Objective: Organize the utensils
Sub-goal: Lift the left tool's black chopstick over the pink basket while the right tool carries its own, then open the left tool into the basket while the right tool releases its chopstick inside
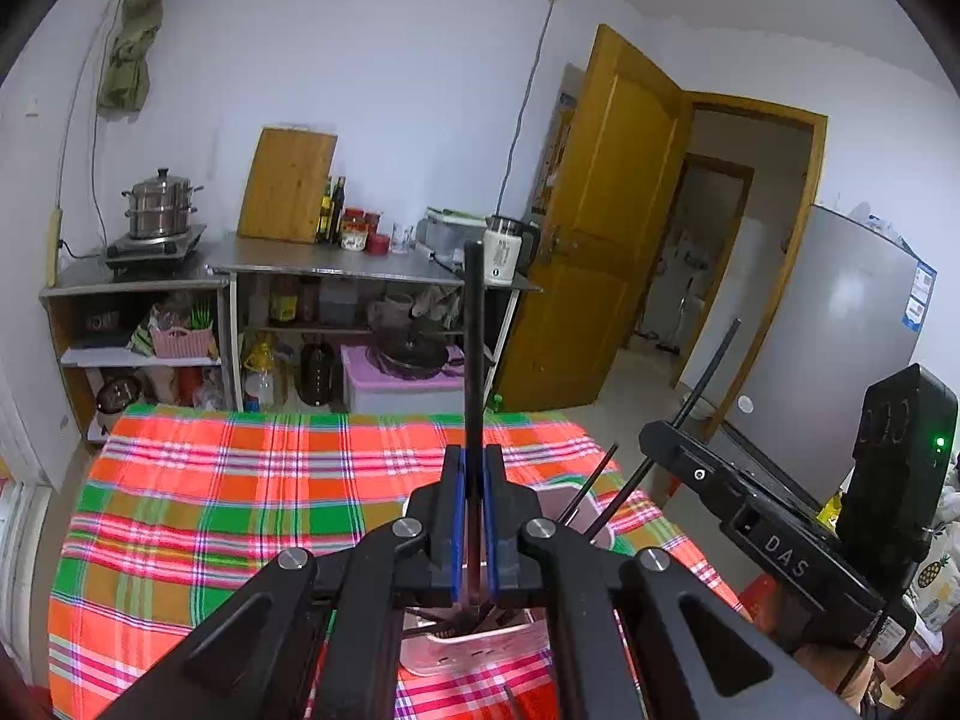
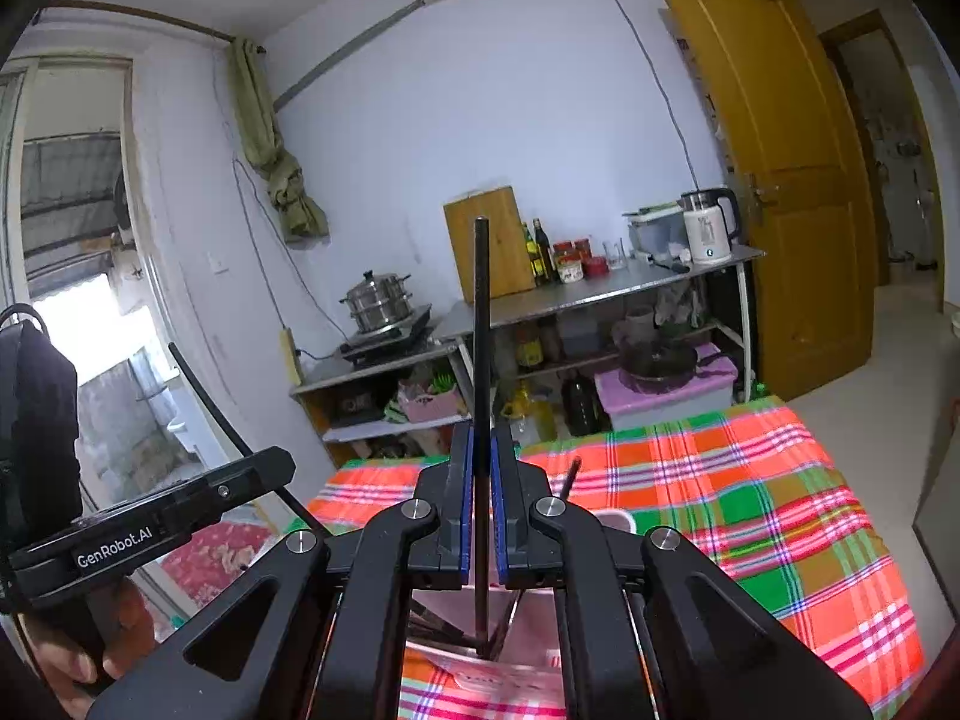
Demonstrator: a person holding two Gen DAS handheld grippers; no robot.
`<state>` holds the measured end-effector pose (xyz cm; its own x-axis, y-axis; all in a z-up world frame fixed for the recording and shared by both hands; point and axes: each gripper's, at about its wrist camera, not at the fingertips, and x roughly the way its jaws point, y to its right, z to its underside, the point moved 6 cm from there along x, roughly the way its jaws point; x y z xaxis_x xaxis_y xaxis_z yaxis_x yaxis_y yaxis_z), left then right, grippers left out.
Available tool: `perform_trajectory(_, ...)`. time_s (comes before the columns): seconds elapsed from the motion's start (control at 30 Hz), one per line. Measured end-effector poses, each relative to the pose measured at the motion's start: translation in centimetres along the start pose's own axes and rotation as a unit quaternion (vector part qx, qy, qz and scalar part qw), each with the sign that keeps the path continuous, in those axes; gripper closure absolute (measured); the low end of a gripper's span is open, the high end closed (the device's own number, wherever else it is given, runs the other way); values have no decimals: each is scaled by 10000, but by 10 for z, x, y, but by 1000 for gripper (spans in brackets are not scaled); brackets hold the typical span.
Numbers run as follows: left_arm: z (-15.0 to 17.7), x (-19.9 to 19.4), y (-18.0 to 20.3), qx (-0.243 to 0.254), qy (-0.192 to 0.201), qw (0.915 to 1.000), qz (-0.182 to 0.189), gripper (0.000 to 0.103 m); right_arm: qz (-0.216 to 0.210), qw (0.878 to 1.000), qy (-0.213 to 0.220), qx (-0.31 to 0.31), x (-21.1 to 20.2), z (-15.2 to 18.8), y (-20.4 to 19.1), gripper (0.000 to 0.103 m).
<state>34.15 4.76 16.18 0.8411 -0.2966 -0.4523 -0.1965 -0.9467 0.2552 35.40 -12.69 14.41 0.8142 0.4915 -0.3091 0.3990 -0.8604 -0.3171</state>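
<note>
From the left wrist camera, I see my left gripper (image 1: 474, 516) clamped narrow on a thin black chopstick (image 1: 474, 330) that stands almost upright between the blue pads. Its lower end reaches down into the pale pink plastic utensil holder (image 1: 480, 645) on the orange, green and pink plaid tablecloth (image 1: 210, 510). Two more dark sticks lean out of the holder to the right. The risk here is that the stick pivots in so thin a grip and snags those neighbours, or tips the light holder.

From the right wrist camera, my right gripper (image 2: 482, 504) is likewise pinched tight on a second black chopstick (image 2: 481, 324), its tip inside the same holder. The bottom is crowded and dim, so I think, not know, the tip is clear. The left unit sits close beside, so the two could knock together.
</note>
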Motion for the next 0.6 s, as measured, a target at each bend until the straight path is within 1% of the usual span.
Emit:
perform_trajectory(0.3,23,26,-17,-119,-328,9994,-43,98,-35,9993,-372,68,16,26,11,98)
perform_trajectory(0.5,33,28,-23,-156,-414,9990,-115,97,-72,9979,-639,3,21,39,10,97)
perform_trajectory(0.53,33,27,-23,-167,-401,9990,-98,97,-79,9979,-641,-21,19,40,10,94)
perform_trajectory(0.57,33,24,-24,-178,-364,9991,-100,96,-85,9980,-620,-41,16,40,10,88)
perform_trajectory(0.6,33,21,-25,-179,-325,9993,-107,96,-99,9981,-600,-46,14,40,10,87)
